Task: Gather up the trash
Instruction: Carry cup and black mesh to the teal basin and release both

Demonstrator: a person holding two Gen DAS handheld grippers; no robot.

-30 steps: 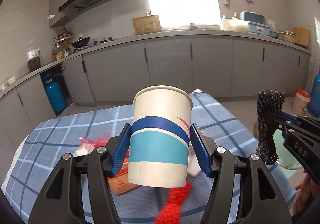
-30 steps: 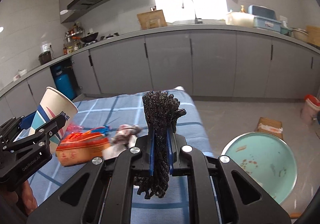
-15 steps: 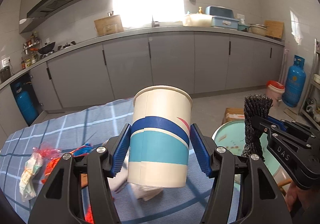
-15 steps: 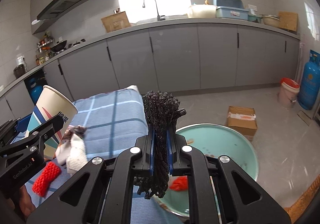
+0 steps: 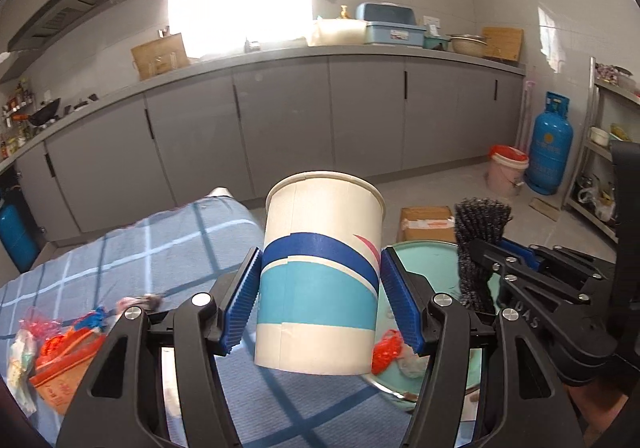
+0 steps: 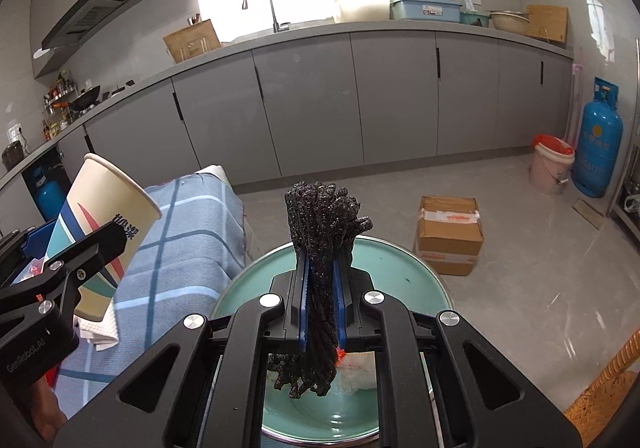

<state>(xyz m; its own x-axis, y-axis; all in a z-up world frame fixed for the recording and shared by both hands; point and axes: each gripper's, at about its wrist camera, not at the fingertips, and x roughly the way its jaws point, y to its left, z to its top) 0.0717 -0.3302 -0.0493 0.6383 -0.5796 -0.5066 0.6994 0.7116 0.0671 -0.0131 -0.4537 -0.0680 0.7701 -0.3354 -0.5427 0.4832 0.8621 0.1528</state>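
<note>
My left gripper [image 5: 320,294] is shut on a white paper cup [image 5: 320,272] with blue and teal bands, held upright above the right end of the blue checked tablecloth [image 5: 140,248]. The right gripper [image 6: 323,302] is shut on a dark knitted glove [image 6: 324,224], which hangs over the green basin [image 6: 384,260] on the floor. The basin holds a red scrap [image 5: 386,344] and white crumpled paper [image 6: 356,372]. In the right wrist view the cup [image 6: 100,224] and left gripper show at the left. Wrappers [image 5: 60,348] and a pale wad [image 5: 138,302] lie on the cloth.
A cardboard box [image 6: 450,234] stands on the floor behind the basin. A pink bucket [image 6: 550,164] and a blue gas cylinder [image 6: 600,142] stand by the grey cabinets [image 6: 320,100]. A wicker edge [image 6: 600,396] shows at the lower right. A white cloth [image 6: 98,330] lies at the table's edge.
Both grippers have swung right from over the table toward the green basin, carrying the cup and the glove. The wrappers have slid to the left of the left wrist view.
</note>
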